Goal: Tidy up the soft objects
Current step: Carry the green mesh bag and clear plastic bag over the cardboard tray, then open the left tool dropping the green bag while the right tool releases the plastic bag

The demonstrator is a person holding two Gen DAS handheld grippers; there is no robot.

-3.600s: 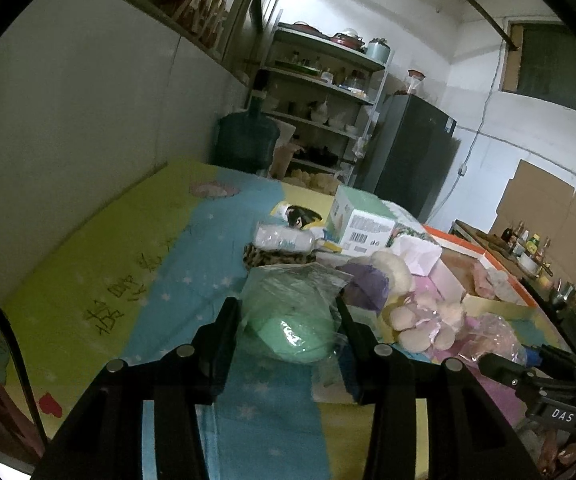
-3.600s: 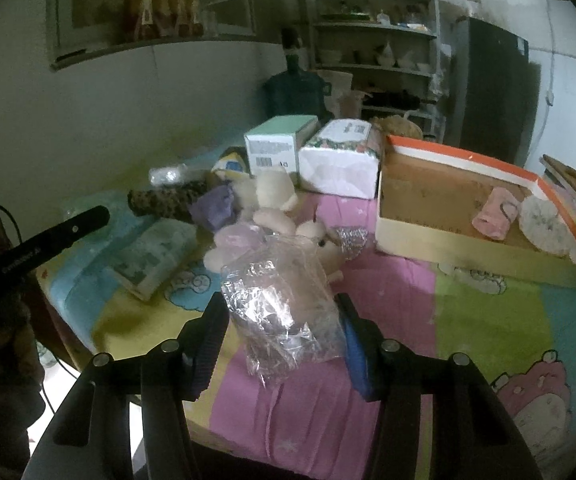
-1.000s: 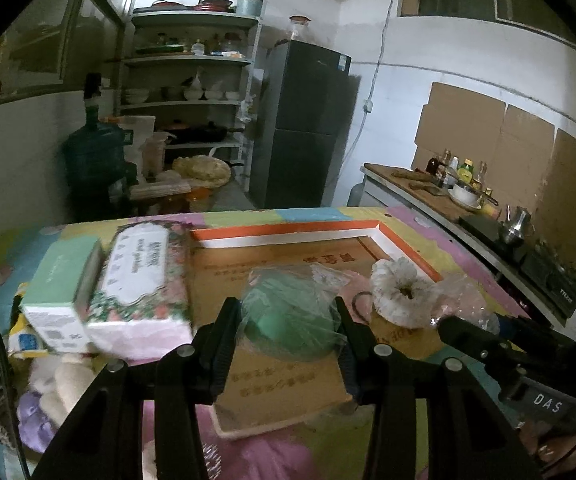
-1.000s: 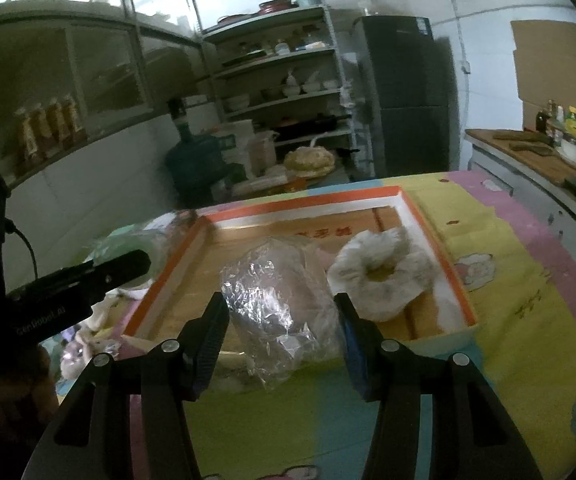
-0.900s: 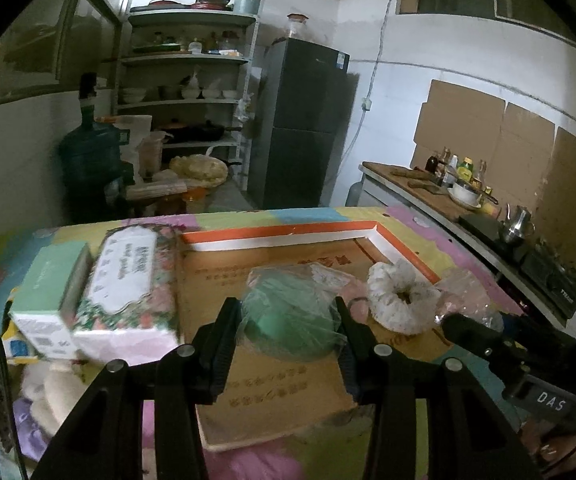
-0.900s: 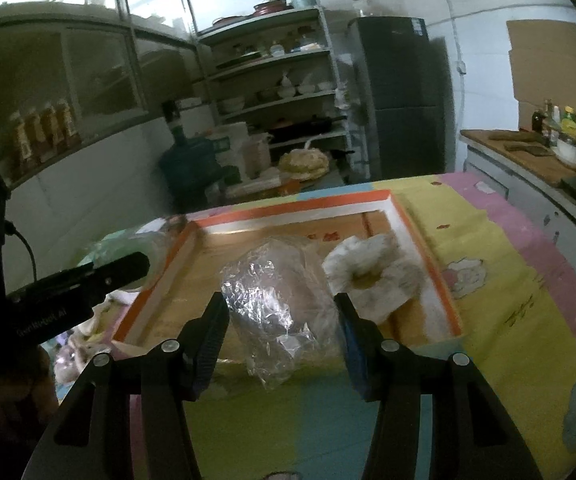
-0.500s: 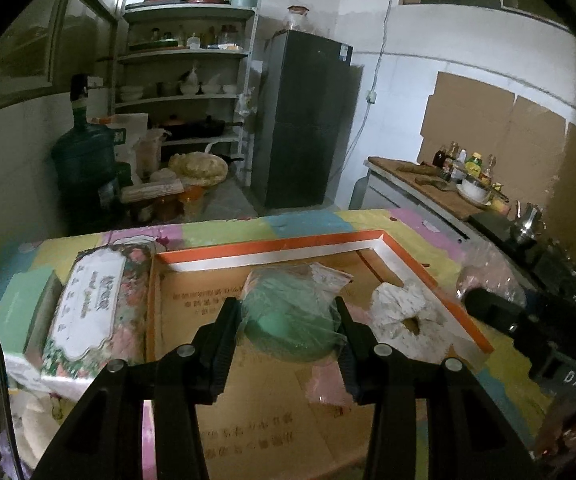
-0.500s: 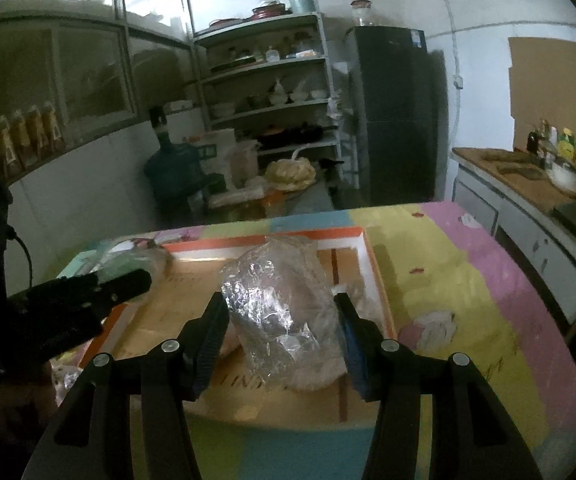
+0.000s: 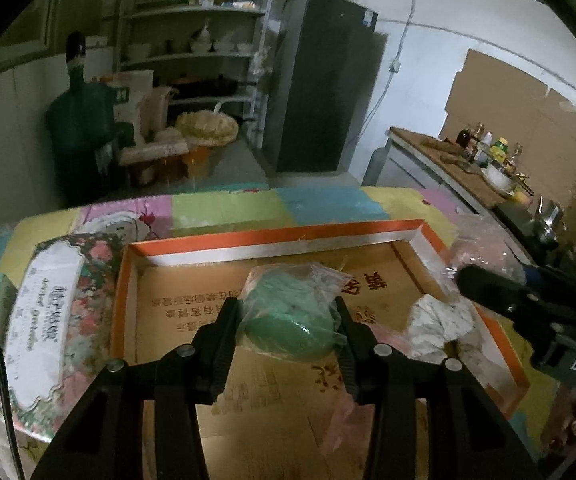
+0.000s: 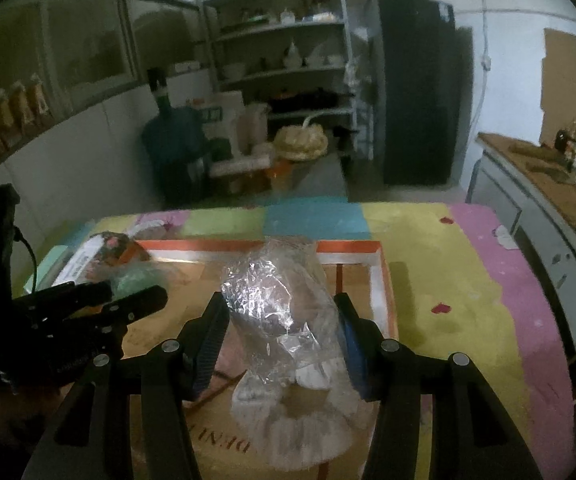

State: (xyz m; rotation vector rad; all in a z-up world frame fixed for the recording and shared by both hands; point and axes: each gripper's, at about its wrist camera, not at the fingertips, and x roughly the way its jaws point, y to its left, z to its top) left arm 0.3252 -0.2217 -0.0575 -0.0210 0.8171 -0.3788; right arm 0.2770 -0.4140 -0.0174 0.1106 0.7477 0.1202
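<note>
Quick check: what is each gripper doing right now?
Left gripper: shut on the green bagged item.
Right gripper: shut on the clear crinkled bag.

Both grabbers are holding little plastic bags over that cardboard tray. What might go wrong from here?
The left gripper pinches the green bagged item through loose, slippery film, so it might slide out early. The right gripper with its clear crinkly bag hangs near the tray edge; released there, it may land outside. It could also bury the white scrunchie.

Left gripper (image 9: pixel 288 320), right gripper (image 10: pixel 280 336): both clamped.
</note>
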